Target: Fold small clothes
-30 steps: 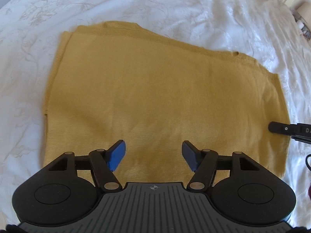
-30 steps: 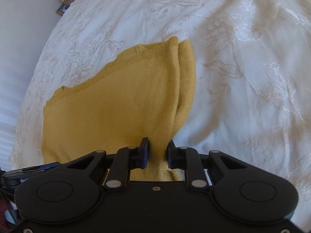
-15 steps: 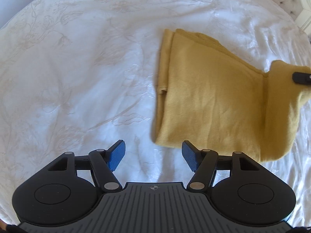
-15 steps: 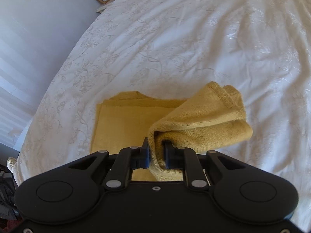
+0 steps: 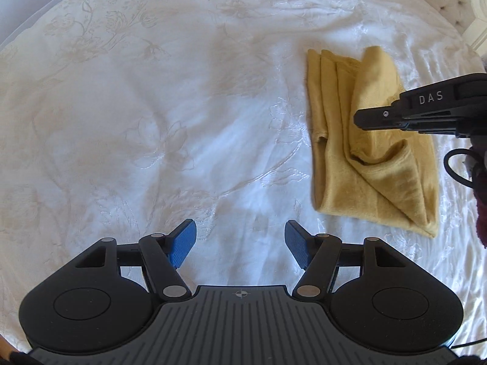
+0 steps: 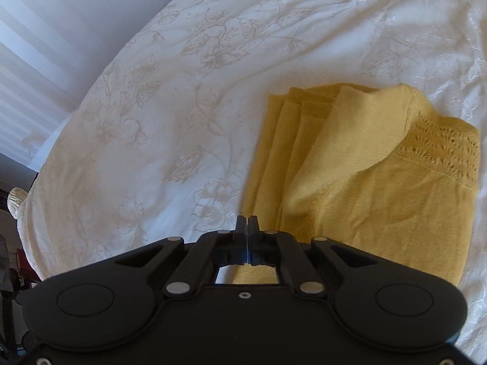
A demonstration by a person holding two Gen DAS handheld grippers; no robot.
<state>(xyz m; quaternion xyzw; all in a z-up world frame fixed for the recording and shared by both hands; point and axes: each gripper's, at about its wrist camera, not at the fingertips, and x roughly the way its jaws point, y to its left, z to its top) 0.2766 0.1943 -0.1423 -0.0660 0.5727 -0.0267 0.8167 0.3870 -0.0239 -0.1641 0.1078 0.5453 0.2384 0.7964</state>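
On the bed's white embroidered bedspread (image 5: pixel 158 127), a mustard-yellow knit garment (image 5: pixel 374 164) is lying folded into a narrow bundle, its stacked edges showing as parallel ridges along one side and its top layer sitting loosely bunched. Seen from the left wrist, the garment is lying toward the right, well apart from the left gripper (image 5: pixel 240 245), whose blue-padded jaws are standing apart over bare bedspread with nothing between them. The right gripper (image 5: pixel 360 118) is reaching in from the right edge, its black tip hanging over the garment's upper fold. Seen from the right wrist, the right gripper's (image 6: pixel 247 223) jaws are pressing together with no cloth between them, beside the garment's near left edge, while the garment (image 6: pixel 365 176) is filling the right half, an openwork knit band (image 6: pixel 441 155) showing near its far corner.
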